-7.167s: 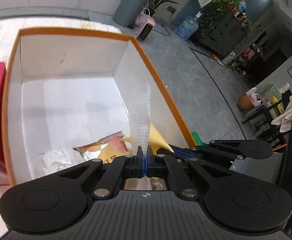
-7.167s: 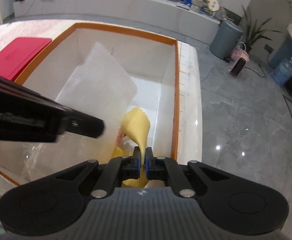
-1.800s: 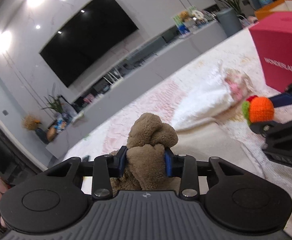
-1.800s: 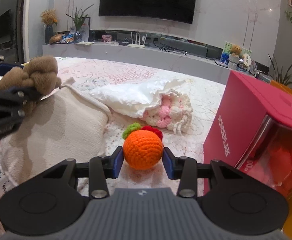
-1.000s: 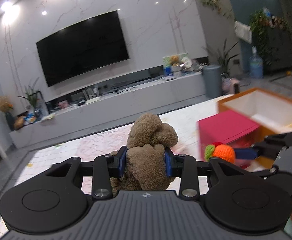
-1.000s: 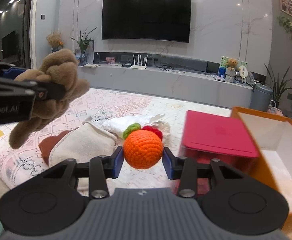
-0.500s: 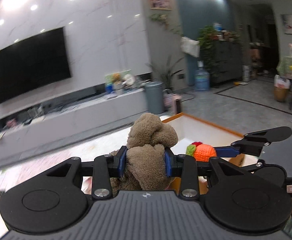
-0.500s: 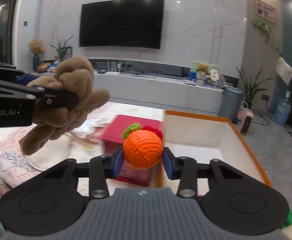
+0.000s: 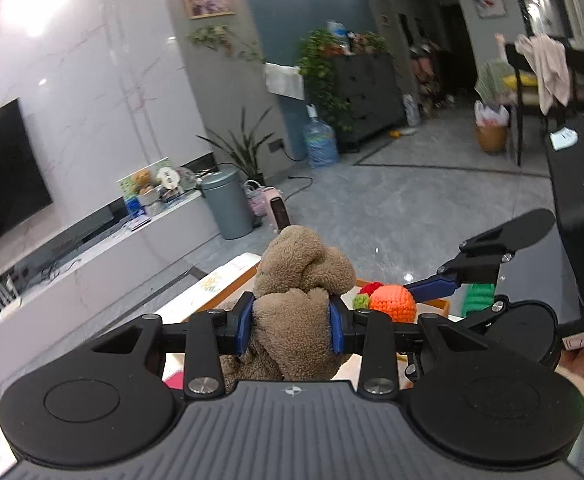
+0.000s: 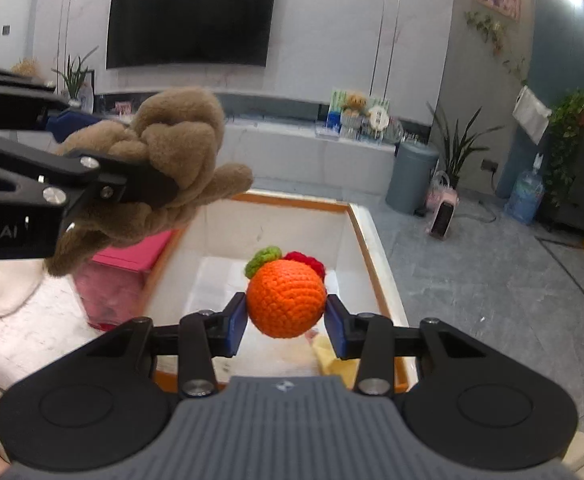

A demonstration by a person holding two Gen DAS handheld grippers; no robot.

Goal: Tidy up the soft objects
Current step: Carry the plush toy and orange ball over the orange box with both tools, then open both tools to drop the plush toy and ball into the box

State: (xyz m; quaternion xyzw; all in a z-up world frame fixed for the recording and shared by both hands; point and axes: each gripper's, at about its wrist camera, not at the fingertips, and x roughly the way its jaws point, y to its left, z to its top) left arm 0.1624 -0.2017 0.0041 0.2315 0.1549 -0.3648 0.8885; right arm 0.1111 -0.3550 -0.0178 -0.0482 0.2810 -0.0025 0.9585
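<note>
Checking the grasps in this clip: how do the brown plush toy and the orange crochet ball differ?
The brown plush toy is fuzzy, lumpy and limp, bulging past the left gripper; the orange crochet ball is round, ribbed, with green and red tufts, sitting compactly in the right gripper. Both are held clamped in the air.

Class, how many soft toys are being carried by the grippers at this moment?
2: a brown plush toy in the left gripper, an orange crocheted ball in the right gripper, above the box; others may be hidden.

Both wrist cams look fwd-down over own fingers, close; share orange-rimmed box [image 10: 362, 224], each other's hand-held gripper.
</note>
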